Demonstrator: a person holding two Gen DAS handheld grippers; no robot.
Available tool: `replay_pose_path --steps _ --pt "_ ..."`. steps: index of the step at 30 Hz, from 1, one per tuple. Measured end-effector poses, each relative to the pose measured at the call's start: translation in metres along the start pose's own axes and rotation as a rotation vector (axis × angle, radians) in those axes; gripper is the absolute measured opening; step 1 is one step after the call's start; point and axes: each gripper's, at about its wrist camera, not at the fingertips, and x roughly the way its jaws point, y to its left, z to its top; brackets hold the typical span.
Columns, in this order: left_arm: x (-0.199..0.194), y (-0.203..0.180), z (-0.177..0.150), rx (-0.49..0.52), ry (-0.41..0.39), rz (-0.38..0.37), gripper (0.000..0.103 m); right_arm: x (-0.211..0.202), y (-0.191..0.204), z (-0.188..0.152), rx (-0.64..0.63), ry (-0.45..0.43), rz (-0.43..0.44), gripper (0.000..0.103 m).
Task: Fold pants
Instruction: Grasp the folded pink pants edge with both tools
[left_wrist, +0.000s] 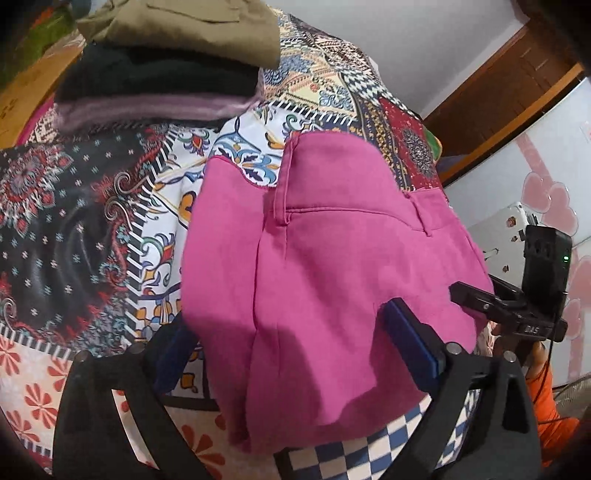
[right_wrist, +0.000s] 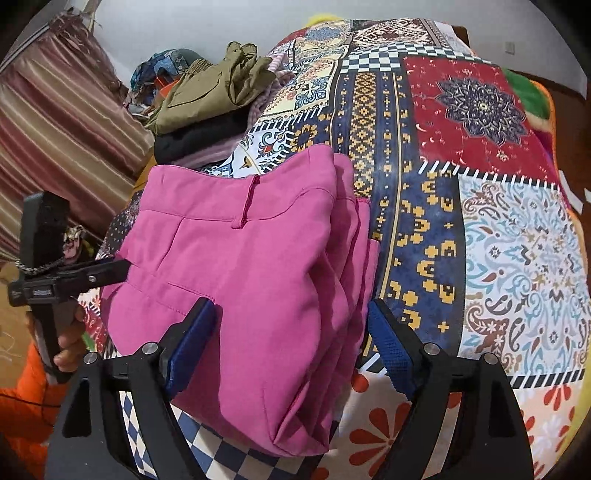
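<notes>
On the patchwork bedspread (right_wrist: 424, 206), folded pink pants (right_wrist: 251, 280) lie waistband away, both fingers released.

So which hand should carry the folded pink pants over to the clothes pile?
Probably left: the clothes pile lies on its side, and the open left gripper already straddles the pink pants.

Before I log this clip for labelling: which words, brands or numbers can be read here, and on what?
None can be read.
Small white mark on the right hand-held gripper body: too blurred.
Small white label on the left hand-held gripper body: too blurred.
Pink pants: no lettering visible.
</notes>
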Motion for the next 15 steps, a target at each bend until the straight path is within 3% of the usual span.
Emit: replay_pose_path --steps 3,6,7,10,15 --pt "0.001 -0.003 -0.003 0.013 -0.024 0.023 0.097 -0.001 0.001 -0.003 -0.001 -0.01 0.002 0.08" --pt "-0.002 -0.006 -0.006 0.014 -0.051 0.026 0.088 -0.004 0.002 -0.004 -0.003 -0.015 0.026 0.068" --pt "-0.004 -0.008 -0.007 0.019 -0.059 0.027 0.083 -0.005 0.003 -0.004 -0.003 -0.017 0.039 0.06" --pt "-0.009 -0.013 -0.009 0.032 -0.074 0.015 0.065 -0.008 0.007 -0.003 -0.011 -0.033 0.041 0.049" --pt "-0.019 -0.022 -0.011 0.056 -0.098 0.039 0.049 -0.014 0.013 0.0 -0.019 -0.071 0.046 0.035"
